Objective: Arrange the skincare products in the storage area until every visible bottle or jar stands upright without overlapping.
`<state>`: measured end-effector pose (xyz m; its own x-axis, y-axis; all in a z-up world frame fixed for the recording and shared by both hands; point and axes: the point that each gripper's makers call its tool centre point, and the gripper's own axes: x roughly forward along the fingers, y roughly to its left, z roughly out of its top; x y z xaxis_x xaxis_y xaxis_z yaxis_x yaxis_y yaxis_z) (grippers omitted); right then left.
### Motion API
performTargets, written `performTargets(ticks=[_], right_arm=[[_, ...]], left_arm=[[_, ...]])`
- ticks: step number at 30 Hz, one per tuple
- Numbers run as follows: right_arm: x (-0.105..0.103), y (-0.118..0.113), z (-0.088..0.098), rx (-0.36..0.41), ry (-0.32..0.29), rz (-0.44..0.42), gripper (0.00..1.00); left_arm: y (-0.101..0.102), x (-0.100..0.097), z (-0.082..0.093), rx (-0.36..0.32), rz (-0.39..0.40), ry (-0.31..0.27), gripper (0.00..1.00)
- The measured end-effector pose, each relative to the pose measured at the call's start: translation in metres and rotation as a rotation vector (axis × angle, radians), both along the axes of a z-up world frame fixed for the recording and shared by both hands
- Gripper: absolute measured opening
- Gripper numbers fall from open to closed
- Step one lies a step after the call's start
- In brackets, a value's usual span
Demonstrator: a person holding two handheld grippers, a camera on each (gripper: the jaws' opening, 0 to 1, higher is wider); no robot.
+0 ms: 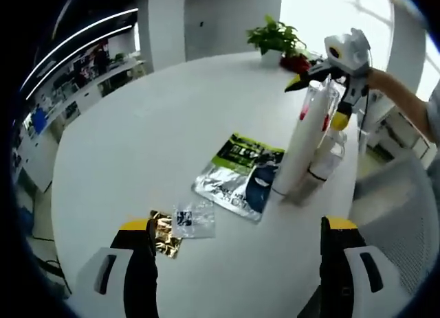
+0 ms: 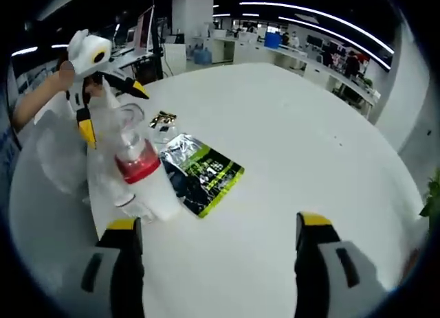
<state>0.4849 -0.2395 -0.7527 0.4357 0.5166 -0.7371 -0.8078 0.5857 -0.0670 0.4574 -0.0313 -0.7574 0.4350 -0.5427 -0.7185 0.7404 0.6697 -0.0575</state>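
The left gripper [image 1: 237,263] stands low over the near edge of a round white table [image 1: 137,146], jaws well apart with nothing between them. In the right gripper view the right gripper [image 2: 216,253] is likewise spread wide and empty above bare tabletop. The skincare products sit grouped near the table's rim: a tall white tube [image 1: 297,150] stands upright on its cap, and just beside it is a clear bottle [image 1: 327,155] with a white collar; whether the two touch cannot be told. In the right gripper view the same group appears close to the left jaw, with a clear bottle showing a red band [image 2: 135,165] in front of the white tube [image 2: 162,194]; their exact overlap is unclear. A silver and green foil pouch [image 1: 240,177] lies flat on the table just beside the tube's base. Near the left gripper's left jaw lie a small clear plastic sachet [image 1: 193,218] and a gold foil packet [image 1: 163,233], touching one another. A potted green plant [image 1: 273,38] stands at the far edge. The broad middle and far side of the table are open surface. Beyond the rim, office desks and ceiling light strips are visible.
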Motion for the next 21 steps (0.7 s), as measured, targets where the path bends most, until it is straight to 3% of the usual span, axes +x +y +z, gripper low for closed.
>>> performTargets(ticks=[10, 21], right_arm=[[0.019, 0.001, -0.016, 0.030, 0.029, -0.019, 0.70], [0.032, 0.008, -0.035, 0.069, 0.077, -0.060, 0.51]], left_arm=[[-0.003, 0.007, -0.016, 0.051, -0.006, 0.028, 0.97], [-0.008, 0.013, -0.029, 0.058, -0.020, 0.061, 0.94]])
